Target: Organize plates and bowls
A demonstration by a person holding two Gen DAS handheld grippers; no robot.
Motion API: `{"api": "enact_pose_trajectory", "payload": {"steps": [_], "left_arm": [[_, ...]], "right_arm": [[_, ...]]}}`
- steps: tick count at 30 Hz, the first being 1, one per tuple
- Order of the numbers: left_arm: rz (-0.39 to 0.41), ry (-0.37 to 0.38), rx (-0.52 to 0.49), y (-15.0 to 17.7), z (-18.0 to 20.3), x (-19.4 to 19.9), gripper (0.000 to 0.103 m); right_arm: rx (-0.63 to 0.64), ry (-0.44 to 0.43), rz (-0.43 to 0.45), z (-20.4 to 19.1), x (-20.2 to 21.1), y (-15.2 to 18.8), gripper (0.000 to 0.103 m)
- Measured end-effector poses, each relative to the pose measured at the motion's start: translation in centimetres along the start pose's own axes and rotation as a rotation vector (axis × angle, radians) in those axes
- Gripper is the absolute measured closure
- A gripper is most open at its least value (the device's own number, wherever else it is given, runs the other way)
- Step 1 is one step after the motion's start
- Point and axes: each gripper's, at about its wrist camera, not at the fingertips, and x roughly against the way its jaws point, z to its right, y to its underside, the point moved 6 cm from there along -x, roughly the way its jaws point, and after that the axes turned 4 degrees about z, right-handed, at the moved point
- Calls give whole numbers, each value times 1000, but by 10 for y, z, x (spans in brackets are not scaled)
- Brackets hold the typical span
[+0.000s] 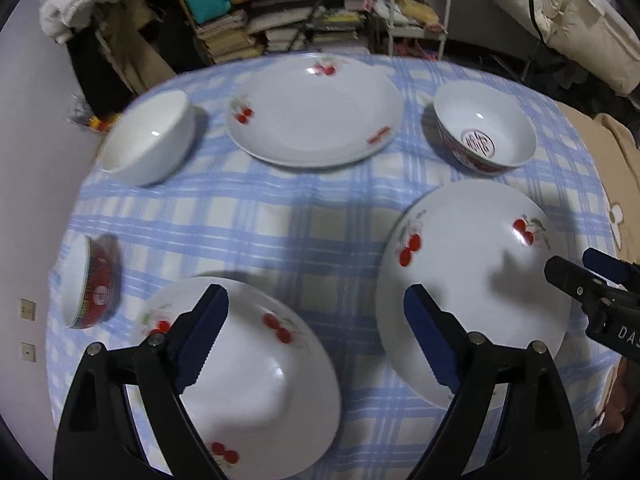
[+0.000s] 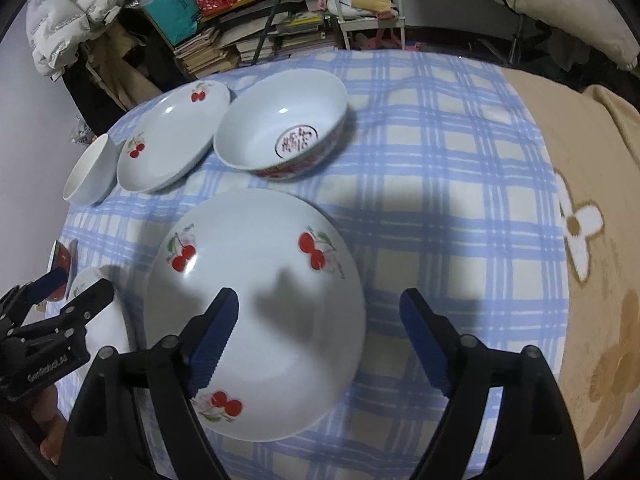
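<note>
Three white cherry-print plates lie on the blue checked cloth: one near left [image 1: 256,376], one near right [image 1: 476,288] [image 2: 256,312], one at the back [image 1: 316,112] [image 2: 172,140]. A plain white bowl [image 1: 148,140] [image 2: 88,172] stands back left. A red-patterned bowl [image 1: 484,132] [image 2: 280,128] stands back right; another [image 1: 94,284] stands at the left edge. My left gripper [image 1: 316,344] is open and empty, above the gap between the two near plates. My right gripper [image 2: 320,340] is open and empty over the near right plate's right edge.
The table [image 2: 440,200] carries the checked cloth, with a tan flowered blanket [image 2: 592,240] to its right. Shelves of books and boxes [image 1: 280,8] and white bedding stand behind the table. A grey wall is at the left.
</note>
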Motion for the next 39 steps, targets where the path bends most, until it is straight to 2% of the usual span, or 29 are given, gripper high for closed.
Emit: {"api": "enact_pose_trajectory", "payload": {"steps": [7,14,16,17,19,20,22,25,26,28,31,36,39], "left_arm": [[-53,10,-27,5,11,-20,15],[-53,36,-59,5,20,-25,16],[-59,47,-70,4,23,-28,25],[-66,54,-74,4,25,-29,28],[-83,78,-68,5,28,-33,42],[-90,85,-61,5,29,-34,46],[-103,101,-45,4,29,-38,60],[-119,115,-26,4,30,-44,76],[-126,121,-20,4,30,-47,78],[-135,154,-6,3,32,-48,87],[-134,164,-7,3,36,-49,90],[-128,180,23,4,34,-52,90],[-125,175,22,3,34,-54,90]], "right_arm": [[-18,38,-25,16,-8,8,16],[-40,31,-52,24,-18,10,16],[-40,27,-56,25,-20,11,23],[-42,26,-58,25,-21,12,24],[-44,24,-55,26,-22,12,26],[-42,24,-53,26,-22,12,26],[-36,23,-43,26,-21,11,38],[-35,11,-43,25,-23,11,49],[-37,6,-42,25,-23,11,52],[-45,-8,-41,26,-23,11,70],[-61,-49,-50,26,-25,12,81],[-47,-76,-64,17,-31,14,84],[-29,-53,-57,14,-32,14,84]]}}
